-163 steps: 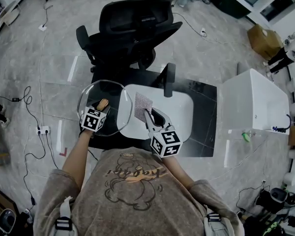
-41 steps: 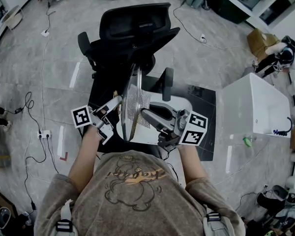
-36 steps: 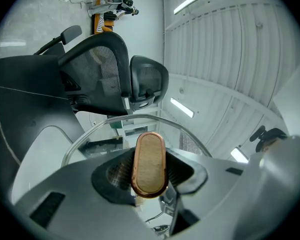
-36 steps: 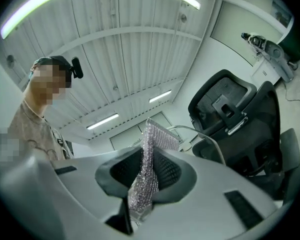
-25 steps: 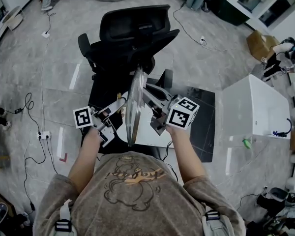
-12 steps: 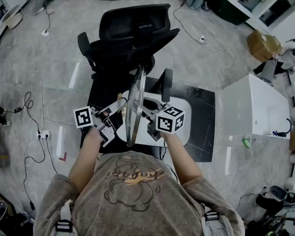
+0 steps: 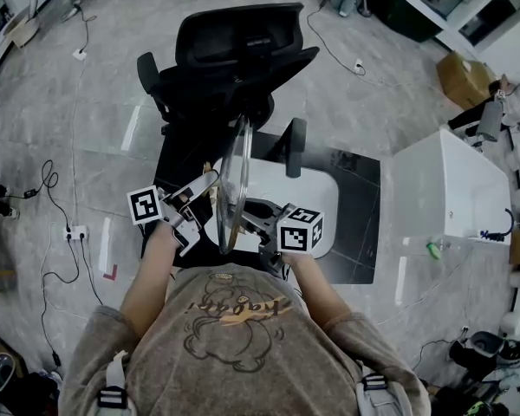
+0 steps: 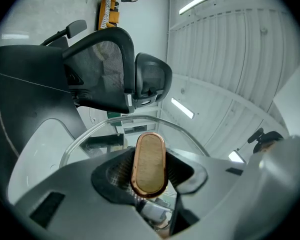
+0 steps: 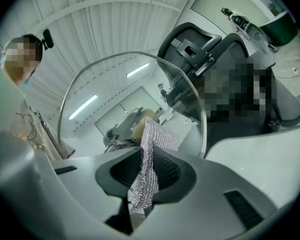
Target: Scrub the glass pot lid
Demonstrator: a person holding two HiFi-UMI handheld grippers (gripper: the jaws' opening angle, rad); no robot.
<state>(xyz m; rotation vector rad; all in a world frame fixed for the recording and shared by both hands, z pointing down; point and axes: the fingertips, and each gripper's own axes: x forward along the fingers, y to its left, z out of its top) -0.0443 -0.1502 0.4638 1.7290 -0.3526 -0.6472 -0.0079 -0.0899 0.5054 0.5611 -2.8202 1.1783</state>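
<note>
No legible text anywhere, shirt print [image 7: 234, 306] lettering too blurred to read

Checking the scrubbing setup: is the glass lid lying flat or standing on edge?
On edge: the head view shows the glass lid as a thin upright sliver, its knob clamped in the left gripper.

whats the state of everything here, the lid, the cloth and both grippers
glass lid: upright on its edge, lifted off the table
left gripper: jaws shut on the lid handle
right gripper: jaws shut on the mesh cloth
mesh cloth: pinched at its lower end, free end sticking up close to the glass; contact unclear
</note>
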